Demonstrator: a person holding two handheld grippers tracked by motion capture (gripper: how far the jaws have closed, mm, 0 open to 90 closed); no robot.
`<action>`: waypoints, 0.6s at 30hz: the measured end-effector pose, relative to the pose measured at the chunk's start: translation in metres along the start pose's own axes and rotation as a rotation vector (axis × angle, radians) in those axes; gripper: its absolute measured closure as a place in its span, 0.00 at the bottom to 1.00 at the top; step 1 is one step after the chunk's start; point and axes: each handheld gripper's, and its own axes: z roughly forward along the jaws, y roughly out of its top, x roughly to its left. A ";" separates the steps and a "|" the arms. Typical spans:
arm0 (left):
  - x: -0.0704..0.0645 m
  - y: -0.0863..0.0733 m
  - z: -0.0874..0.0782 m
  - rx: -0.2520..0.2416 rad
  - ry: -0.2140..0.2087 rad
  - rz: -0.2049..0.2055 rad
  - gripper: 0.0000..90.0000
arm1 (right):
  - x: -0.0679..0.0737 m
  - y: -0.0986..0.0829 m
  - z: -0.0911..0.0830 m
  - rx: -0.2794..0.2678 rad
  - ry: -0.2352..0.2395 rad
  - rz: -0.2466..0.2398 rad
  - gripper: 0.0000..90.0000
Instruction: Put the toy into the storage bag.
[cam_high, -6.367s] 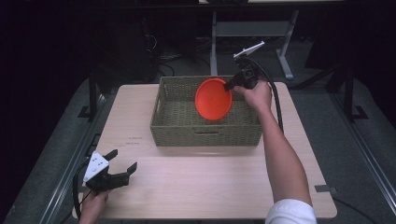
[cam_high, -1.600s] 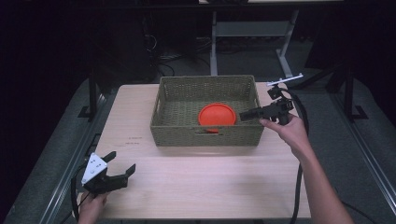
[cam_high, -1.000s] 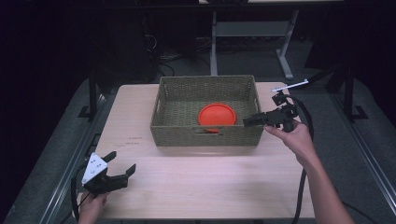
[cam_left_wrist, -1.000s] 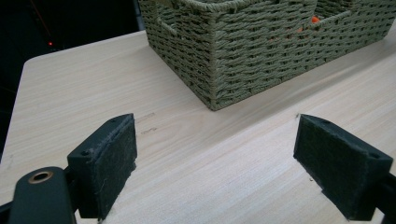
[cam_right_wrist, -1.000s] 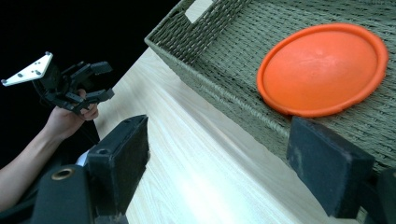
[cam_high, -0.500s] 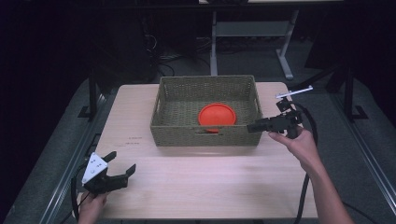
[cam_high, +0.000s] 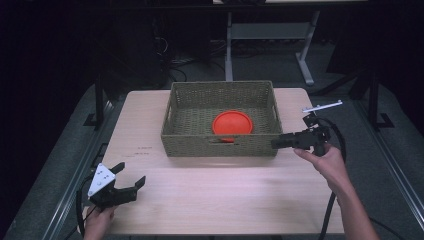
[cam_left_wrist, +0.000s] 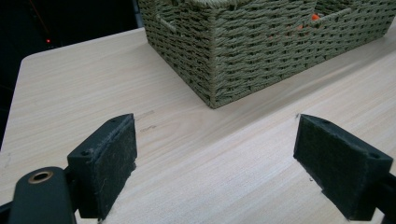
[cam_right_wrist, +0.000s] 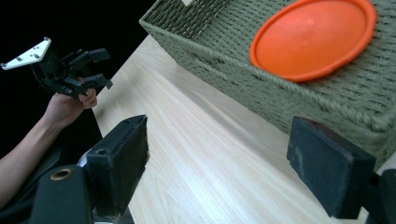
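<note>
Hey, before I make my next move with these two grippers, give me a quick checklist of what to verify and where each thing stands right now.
1. Orange disc lying flat inside the woven basket: ok.
2. Right hand-held gripper open and holding nothing: ok; in the right gripper view its jaws stand wide apart.
3. Right hand-held gripper outside the basket: ok, it sits beside the basket's front right corner.
4. Left hand-held gripper open and holding nothing: ok.
5. Left hand-held gripper apart from the basket: ok, it is at the table front left corner.
6. Basket fully on the table: ok.
</note>
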 end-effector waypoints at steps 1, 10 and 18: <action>0.000 0.000 0.000 0.000 -0.001 -0.001 0.14 | -0.001 -0.002 0.000 -0.002 0.002 0.000 0.22; 0.000 0.000 0.000 0.001 -0.003 0.001 0.14 | -0.008 -0.015 -0.002 0.000 -0.003 0.022 0.22; -0.001 0.000 0.000 0.005 -0.005 -0.001 0.14 | -0.017 -0.030 -0.003 -0.002 -0.003 0.045 0.22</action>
